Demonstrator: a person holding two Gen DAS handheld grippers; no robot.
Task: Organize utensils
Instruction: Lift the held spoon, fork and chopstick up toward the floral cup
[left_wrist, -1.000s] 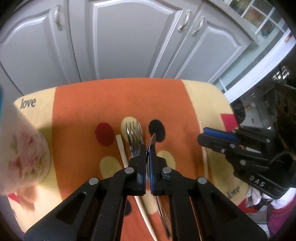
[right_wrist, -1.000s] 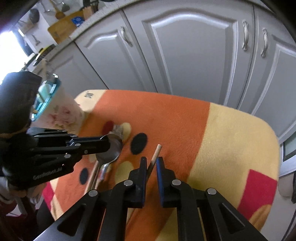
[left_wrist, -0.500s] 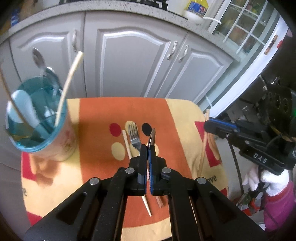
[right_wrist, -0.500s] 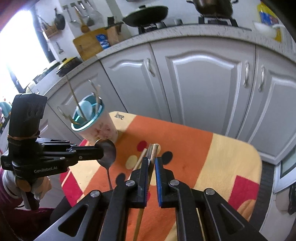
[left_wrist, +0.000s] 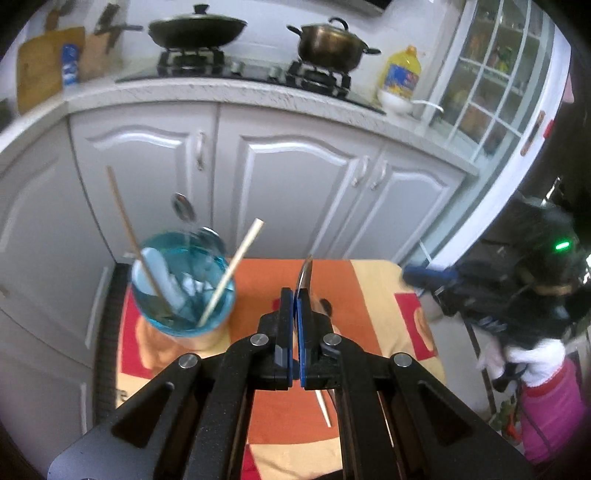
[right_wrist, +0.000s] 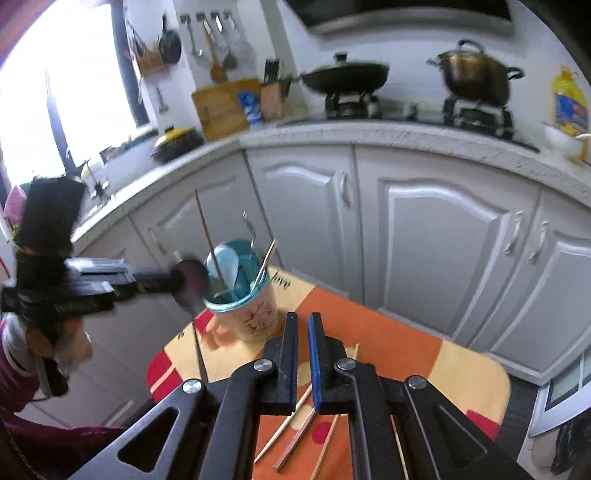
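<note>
Several utensils already stand in the cup (left_wrist: 183, 291), just left of and ahead of the left tongs (left_wrist: 295, 295), which are clamped on a spoon (right_wrist: 190, 282) held edge-on beside the cup's rim. The right tongs (right_wrist: 300, 325) are slightly parted and empty. Below them, four or so chopsticks (right_wrist: 295, 439) lie on the worktop (right_wrist: 461, 373), so roughly half appears left.

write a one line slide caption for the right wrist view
Left tongs carry a spoon toward the blue-rimmed utensil cup; chopsticks lie on the orange cloth.
</note>
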